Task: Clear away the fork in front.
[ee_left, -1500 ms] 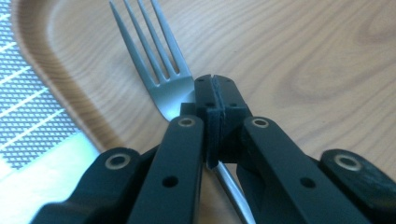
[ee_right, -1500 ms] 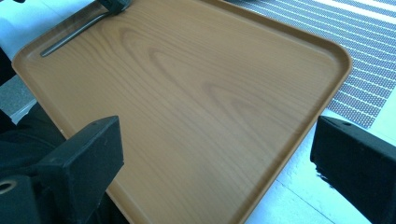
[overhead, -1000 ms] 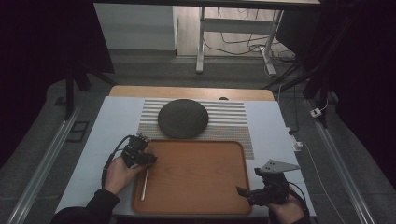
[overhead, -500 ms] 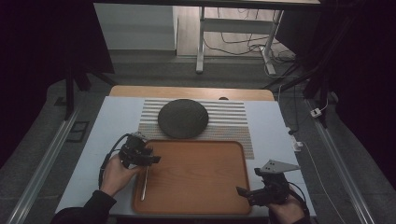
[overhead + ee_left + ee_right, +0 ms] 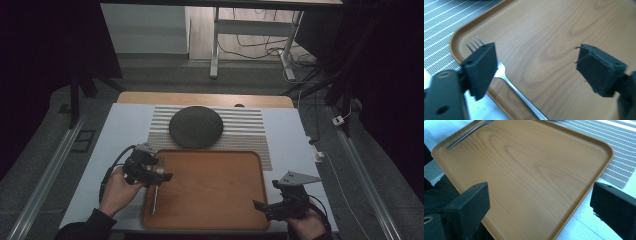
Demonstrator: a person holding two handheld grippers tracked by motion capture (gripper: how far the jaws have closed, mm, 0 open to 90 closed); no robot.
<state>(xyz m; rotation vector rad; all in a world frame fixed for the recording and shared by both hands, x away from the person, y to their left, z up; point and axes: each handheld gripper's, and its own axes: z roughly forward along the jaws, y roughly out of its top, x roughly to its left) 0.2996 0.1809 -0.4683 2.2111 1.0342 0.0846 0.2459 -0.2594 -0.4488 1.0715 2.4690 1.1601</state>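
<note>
We are holding the left gripper [image 5: 159, 174] with jaws apart over the silver metal fork [image 5: 509, 80] — it is lying along the left edge of the brown wooden tray [image 5: 215, 200]. Our right gripper [image 5: 263, 207] is hovering, jaws wide, at the tray's near right corner.

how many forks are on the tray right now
1. The fork lies along the left edge of the wooden tray, tines pointing toward the striped mat, under the open left tool. Nothing hides another.
</note>
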